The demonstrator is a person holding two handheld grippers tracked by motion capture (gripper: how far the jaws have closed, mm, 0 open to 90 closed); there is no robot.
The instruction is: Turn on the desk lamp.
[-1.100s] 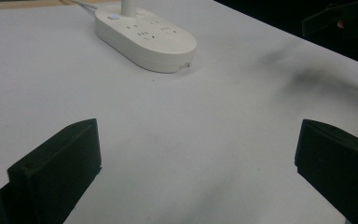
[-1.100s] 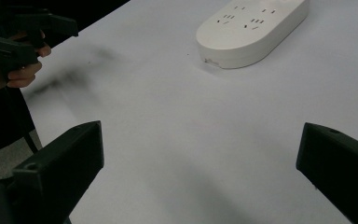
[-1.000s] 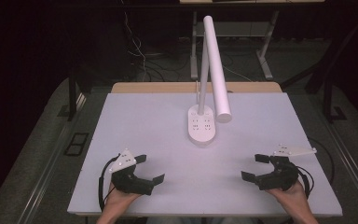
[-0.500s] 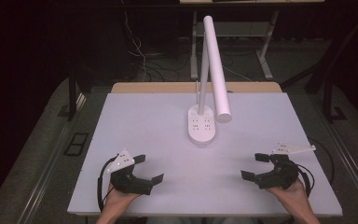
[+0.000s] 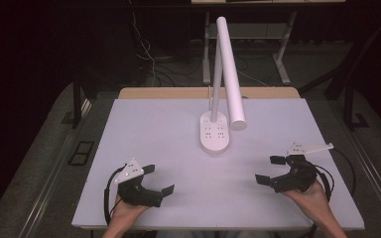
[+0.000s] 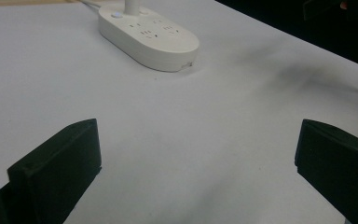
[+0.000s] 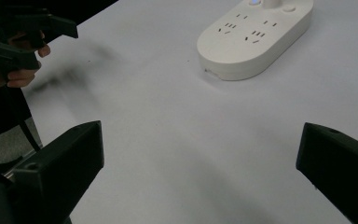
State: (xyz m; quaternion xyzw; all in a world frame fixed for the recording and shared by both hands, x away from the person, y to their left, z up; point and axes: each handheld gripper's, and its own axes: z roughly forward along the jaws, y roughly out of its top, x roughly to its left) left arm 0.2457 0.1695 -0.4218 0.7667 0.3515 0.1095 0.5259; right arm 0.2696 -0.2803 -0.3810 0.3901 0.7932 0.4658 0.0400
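Lamp (image 5: 226, 69): white, socketed base (image 5: 215, 133) mid-table (image 5: 154, 129), unobstructed.
Left gripper (image 5: 158, 179): jaws spread, empty, near front edge.
Right gripper (image 5: 272, 169): jaws spread, empty.

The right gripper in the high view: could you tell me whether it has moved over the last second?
No. The right gripper sits at the same spot near the table's right edge, equally far from the lamp base, jaws open as before.

The left gripper (image 5: 158, 180) and right gripper (image 5: 273, 169) sit low near the person's side, well apart, each held in 1 hand, jaws spread wide and angled inward toward each other.
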